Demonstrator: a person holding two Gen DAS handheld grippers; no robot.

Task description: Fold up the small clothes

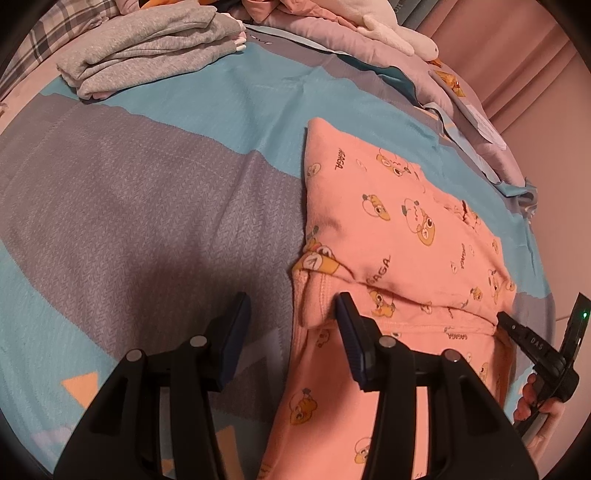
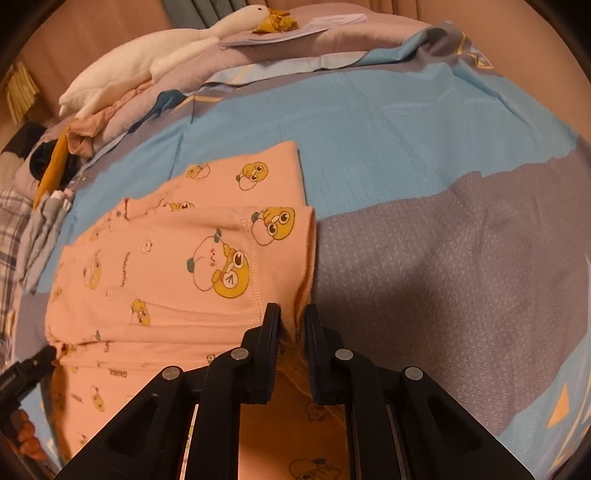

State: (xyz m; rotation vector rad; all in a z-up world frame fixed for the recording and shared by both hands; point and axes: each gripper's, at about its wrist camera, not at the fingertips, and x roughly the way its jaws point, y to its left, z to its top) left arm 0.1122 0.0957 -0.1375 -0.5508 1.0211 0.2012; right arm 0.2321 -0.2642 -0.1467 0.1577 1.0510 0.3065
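Observation:
A small pink garment (image 1: 402, 236) with yellow cartoon prints lies partly folded on the blue and grey bedsheet (image 1: 147, 206). It also shows in the right wrist view (image 2: 177, 258). My left gripper (image 1: 295, 314) is open; its right finger (image 1: 351, 325) rests on the garment's near folded hem, its left finger over bare sheet. My right gripper (image 2: 291, 325) is shut on the pink garment's hem corner. In the left wrist view the right gripper (image 1: 506, 319) touches the fold's right end.
A stack of folded grey clothes (image 1: 147, 44) lies at the far left of the bed. A white plush toy (image 2: 147, 62) and pink-grey pillows (image 1: 332, 33) lie along the far edge. A pink curtain (image 1: 517, 55) hangs behind. Dark clothes (image 2: 51, 162) sit far left.

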